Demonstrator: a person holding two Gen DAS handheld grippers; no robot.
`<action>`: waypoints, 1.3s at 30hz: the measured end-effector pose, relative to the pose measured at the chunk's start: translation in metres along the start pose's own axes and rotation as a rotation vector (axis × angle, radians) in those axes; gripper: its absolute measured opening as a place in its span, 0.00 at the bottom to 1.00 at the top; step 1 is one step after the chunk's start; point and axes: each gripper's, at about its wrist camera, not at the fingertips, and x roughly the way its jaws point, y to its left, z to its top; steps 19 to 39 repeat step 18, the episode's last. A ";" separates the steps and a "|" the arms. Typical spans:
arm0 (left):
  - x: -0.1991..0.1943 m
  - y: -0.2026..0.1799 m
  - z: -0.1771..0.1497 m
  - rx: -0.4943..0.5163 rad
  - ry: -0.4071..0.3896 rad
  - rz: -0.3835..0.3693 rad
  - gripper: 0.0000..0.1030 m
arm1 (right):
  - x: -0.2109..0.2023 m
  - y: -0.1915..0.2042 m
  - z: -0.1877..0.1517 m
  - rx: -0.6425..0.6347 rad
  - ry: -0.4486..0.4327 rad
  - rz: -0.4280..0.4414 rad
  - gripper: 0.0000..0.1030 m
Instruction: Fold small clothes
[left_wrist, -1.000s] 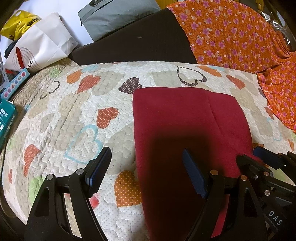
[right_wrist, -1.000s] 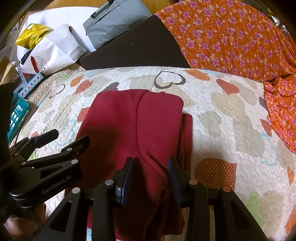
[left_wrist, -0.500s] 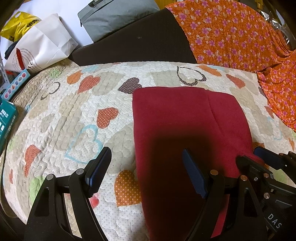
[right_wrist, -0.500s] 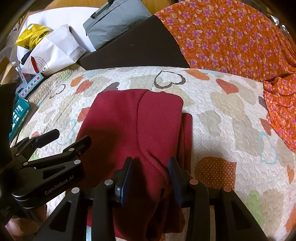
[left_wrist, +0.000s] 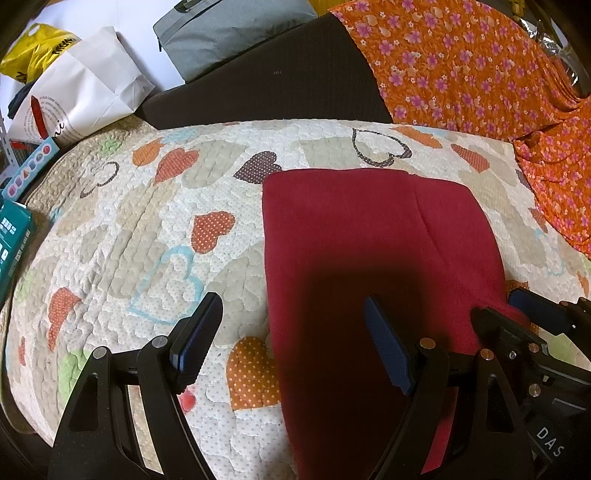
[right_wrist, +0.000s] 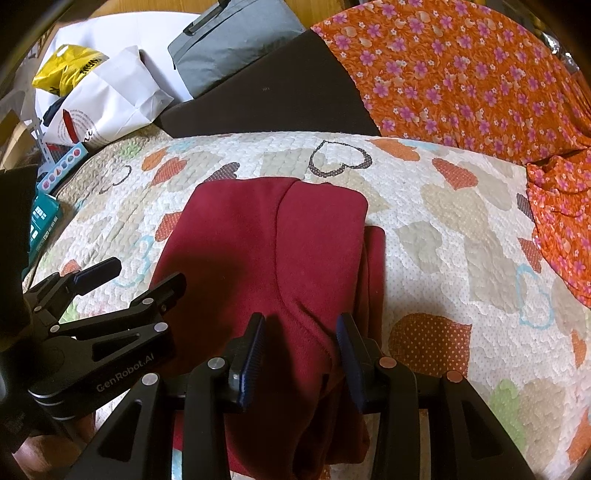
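Heart-patterned quilt (left_wrist: 122, 236) under red garment (left_wrist: 354, 240)

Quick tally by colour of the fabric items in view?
Red: 1, folded red garment
Orange floral: 1, orange floral cloth
Heart print: 1, heart-patterned quilt
Grey: 1, grey bag
Total: 4
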 end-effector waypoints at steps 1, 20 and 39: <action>0.000 0.000 0.000 0.001 0.000 0.001 0.77 | 0.000 0.000 0.000 -0.001 0.000 0.000 0.38; -0.014 0.003 0.001 -0.009 -0.039 -0.012 0.77 | 0.000 -0.004 -0.003 0.007 0.015 0.005 0.39; -0.014 0.003 0.001 -0.009 -0.039 -0.012 0.77 | 0.000 -0.004 -0.003 0.007 0.015 0.005 0.39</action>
